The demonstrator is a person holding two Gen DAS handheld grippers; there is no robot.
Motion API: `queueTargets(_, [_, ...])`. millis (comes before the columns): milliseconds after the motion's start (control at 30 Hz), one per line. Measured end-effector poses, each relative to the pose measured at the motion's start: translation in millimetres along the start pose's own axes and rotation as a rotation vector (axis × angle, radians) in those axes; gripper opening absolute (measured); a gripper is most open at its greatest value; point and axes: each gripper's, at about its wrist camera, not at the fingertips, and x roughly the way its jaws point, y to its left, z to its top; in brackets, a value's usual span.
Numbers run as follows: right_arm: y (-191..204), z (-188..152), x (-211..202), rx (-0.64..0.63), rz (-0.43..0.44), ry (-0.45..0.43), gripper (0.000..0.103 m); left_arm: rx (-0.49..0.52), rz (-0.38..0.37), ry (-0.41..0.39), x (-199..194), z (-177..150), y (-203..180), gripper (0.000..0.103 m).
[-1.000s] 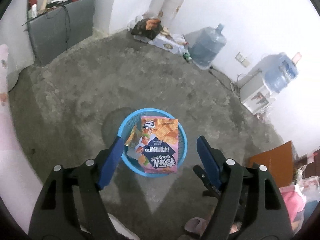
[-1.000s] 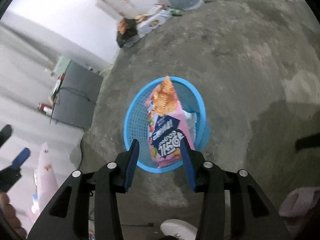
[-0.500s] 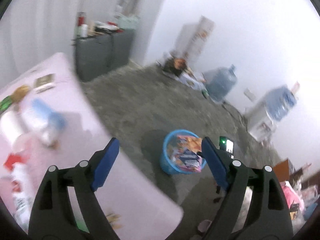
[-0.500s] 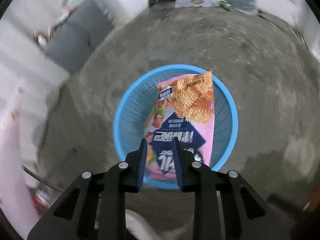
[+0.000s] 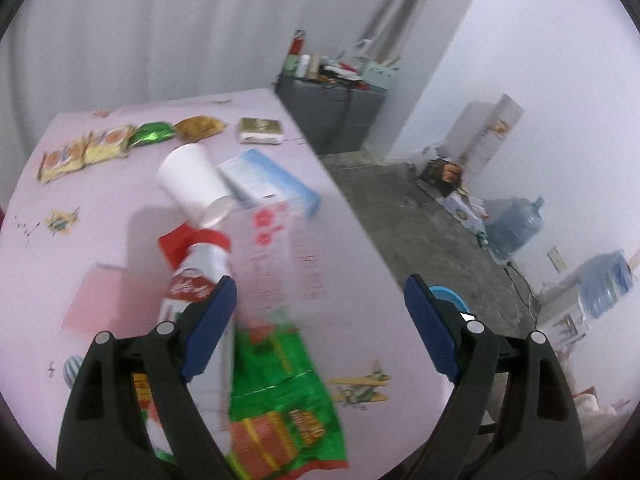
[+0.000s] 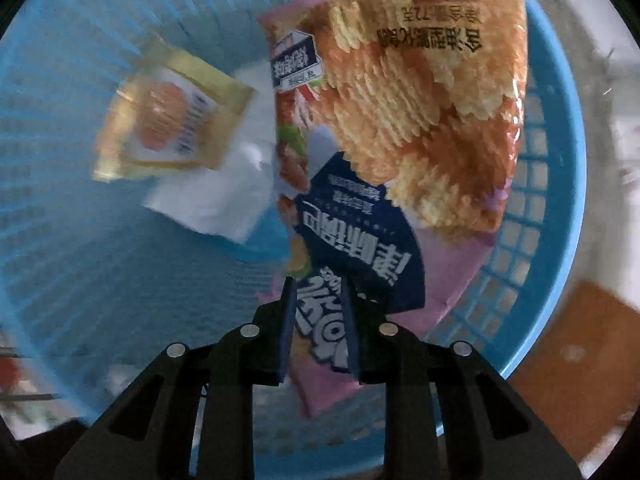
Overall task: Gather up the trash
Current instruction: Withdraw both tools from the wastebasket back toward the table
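In the right wrist view my right gripper (image 6: 318, 284) points down into the blue basket (image 6: 560, 200). Its jaws are closing, and the pads pinch the lower end of the pink and orange chip bag (image 6: 400, 120). A yellow snack packet (image 6: 168, 120) and white paper (image 6: 208, 200) lie deeper in the basket. My left gripper (image 5: 320, 280) is open and empty above the pink table (image 5: 100, 240). Below it lie a pink-white carton (image 5: 280, 256), a red-white pack (image 5: 200, 272), a green snack bag (image 5: 280, 400), a white paper cup (image 5: 192, 184) and a blue-white box (image 5: 268, 180).
Small wrappers (image 5: 154, 133) and yellow cracker packs (image 5: 84, 152) line the table's far side. The basket (image 5: 446, 294) stands on the concrete floor past the table's right edge. Water jugs (image 5: 516, 224) and a grey cabinet (image 5: 332, 108) stand by the walls. A brown board (image 6: 580, 340) lies beside the basket.
My left gripper swung away from the basket and now hangs over the pink table. My right gripper dropped into the basket and its jaws narrowed around the chip bag.
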Motion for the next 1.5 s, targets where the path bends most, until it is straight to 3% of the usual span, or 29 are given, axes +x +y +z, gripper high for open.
queueTargets(100, [22,0,14,-0.106,-0.247,0.033,0.027,-0.014,0.000,-0.004,1,-2,8,0.081])
queueTargets(167, [31,-3,15,-0.139,-0.327,0.033,0.037,-0.010,0.000,-0.002,3,-3,10,0.081])
queueTargets(200, [33,-5,12,-0.142,-0.320,0.020,0.042,-0.008,-0.003,0.000,4,-3,9,0.081])
queueTargets(267, [38,-13,-9,-0.119,-0.175,-0.056,0.050,0.004,-0.006,0.006,6,-3,7,0.081])
queueTargets(400, [30,-37,-65,-0.028,0.118,-0.222,0.052,0.013,-0.027,-0.010,-3,-3,3,0.081])
queueTargets(633, [-2,-98,-151,0.109,0.392,-0.472,0.053,0.012,-0.082,-0.081,-30,-10,-4,0.081])
queueTargets(700, [-5,-122,-175,0.114,0.439,-0.547,0.060,0.013,-0.093,-0.094,-37,-14,-4,0.081])
queueTargets(900, [5,-188,-238,0.092,0.446,-0.720,0.077,-0.009,-0.105,-0.143,-62,-25,5,0.081])
queueTargets(1000, [9,-218,-267,0.088,0.395,-0.789,0.088,-0.024,-0.089,-0.144,-72,-31,14,0.082])
queueTargets(1100, [20,-247,-300,0.049,0.323,-0.875,0.096,-0.015,-0.043,-0.143,-82,-39,24,0.089])
queueTargets(1267, [52,-283,-346,-0.036,0.200,-0.968,0.096,-0.031,0.038,-0.203,-102,-49,42,0.094])
queueTargets(1400, [83,-310,-379,-0.161,0.184,-1.039,0.096,-0.038,0.089,-0.221,-111,-48,56,0.094])
queueTargets(1500, [103,-331,-404,-0.249,0.225,-1.085,0.096,-0.045,0.098,-0.218,-114,-46,64,0.094])
